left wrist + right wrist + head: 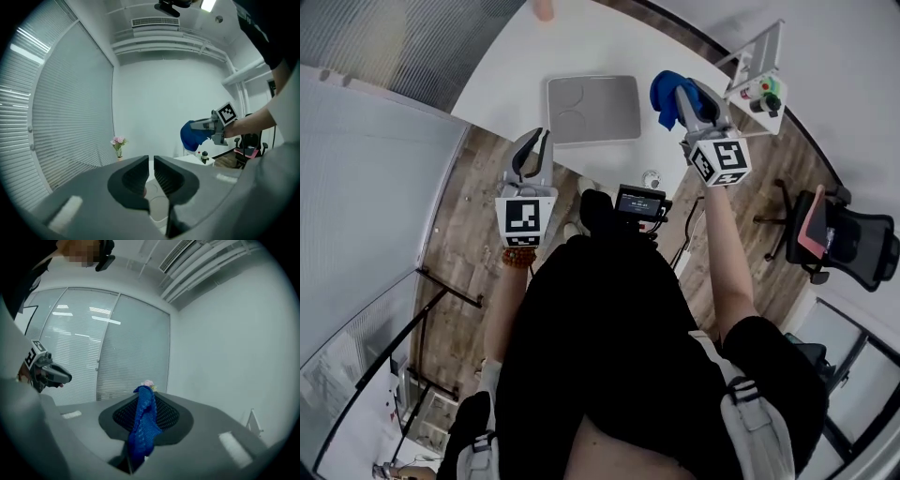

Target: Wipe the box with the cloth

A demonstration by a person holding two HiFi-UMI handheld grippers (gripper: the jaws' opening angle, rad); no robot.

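Cloth held clear of box; wipe not yet begun.

Right gripper (680, 94): fingers clamped on blue cloth (664, 101), in the air beside the grey box (592, 110), which lies flat on the white bench (506, 66). Left gripper (534, 148): fingers nearly together, nothing between, near the box's front edge. Advised: lower until the cloth presses flat on the top, wipe in overlapping strokes, steady the box with the left.
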